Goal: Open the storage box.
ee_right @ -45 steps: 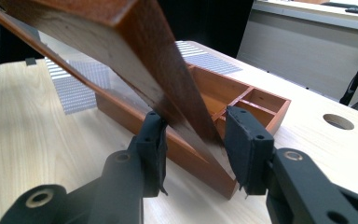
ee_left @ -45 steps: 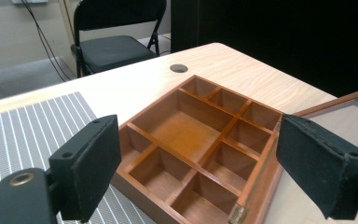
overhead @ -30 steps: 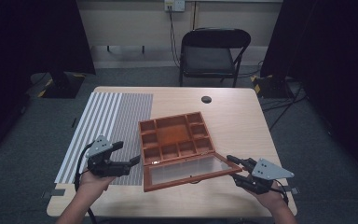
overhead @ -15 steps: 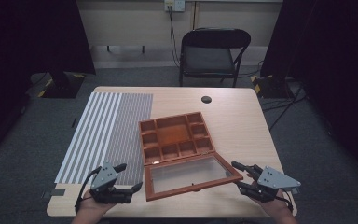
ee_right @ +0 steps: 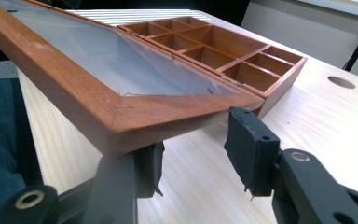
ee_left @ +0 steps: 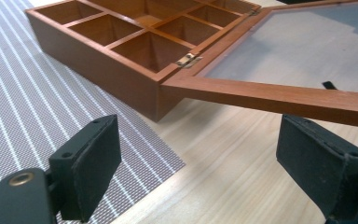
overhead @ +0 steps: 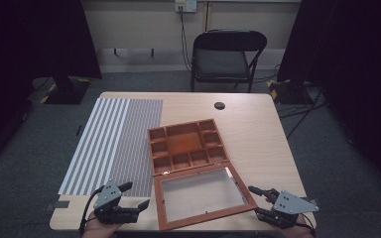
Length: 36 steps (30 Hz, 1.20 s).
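An open wooden box with several empty compartments sits mid-table. Its glass-paned lid is folded out toward the near edge and stays slightly raised off the table. My left gripper is open just left of the lid, near the front edge. In the left gripper view its jaws stand wide apart, with the lid's frame crossing above the right pad. My right gripper is open beside the lid's right corner. That lid corner overhangs the left pad of the right gripper; nothing is between the pads.
A grey and white striped mat covers the table's left part, running under the box's left side. A small black round hole lies near the far edge. A folding chair stands beyond the table.
Both grippers have drawn back from the lid's sides toward the table's near edge. The lid stays folded open and the box has not moved.
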Available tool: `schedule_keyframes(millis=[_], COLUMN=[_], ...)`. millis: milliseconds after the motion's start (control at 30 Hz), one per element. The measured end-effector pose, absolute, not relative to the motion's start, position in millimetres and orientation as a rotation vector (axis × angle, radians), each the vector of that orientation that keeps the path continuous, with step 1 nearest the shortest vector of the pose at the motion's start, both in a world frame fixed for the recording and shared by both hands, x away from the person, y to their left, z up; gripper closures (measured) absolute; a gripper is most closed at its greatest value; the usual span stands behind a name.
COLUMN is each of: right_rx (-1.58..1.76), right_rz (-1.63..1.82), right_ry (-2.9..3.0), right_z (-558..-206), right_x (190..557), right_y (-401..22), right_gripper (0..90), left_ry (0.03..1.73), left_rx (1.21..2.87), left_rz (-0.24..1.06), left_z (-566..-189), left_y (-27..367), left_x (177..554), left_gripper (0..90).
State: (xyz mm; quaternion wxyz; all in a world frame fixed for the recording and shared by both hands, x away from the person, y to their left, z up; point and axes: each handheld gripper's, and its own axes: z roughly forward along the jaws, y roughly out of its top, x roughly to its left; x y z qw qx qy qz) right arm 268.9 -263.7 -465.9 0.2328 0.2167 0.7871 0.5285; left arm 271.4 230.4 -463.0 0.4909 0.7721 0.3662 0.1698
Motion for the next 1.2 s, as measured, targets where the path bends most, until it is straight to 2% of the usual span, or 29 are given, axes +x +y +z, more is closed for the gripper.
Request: schedule_keyframes(millis=[567,900,1033,1200], right_rx=[0.661,0.706,0.753,0.799], right_rz=[1.369,1.175,1.178,1.217], right_ry=[2.290,2.381,2.361,2.316], right_z=[-482,-499,-498,-497], right_x=[256,260,261,261], right_y=[-280,-276,-277,-281], right_gripper=[56.9,58.5,54.3,43.8], left_ry=[0.940,0.955,0.968,0.998], left_rx=[1.805,1.805,1.806,1.807], left_rz=[0.401,0.398,0.407,0.441], left_z=[-464,-468,-469,-471], left_y=[237,238,241,246], left_x=[273,275,275,278], left_gripper=[13.1,12.8,12.4,10.0])
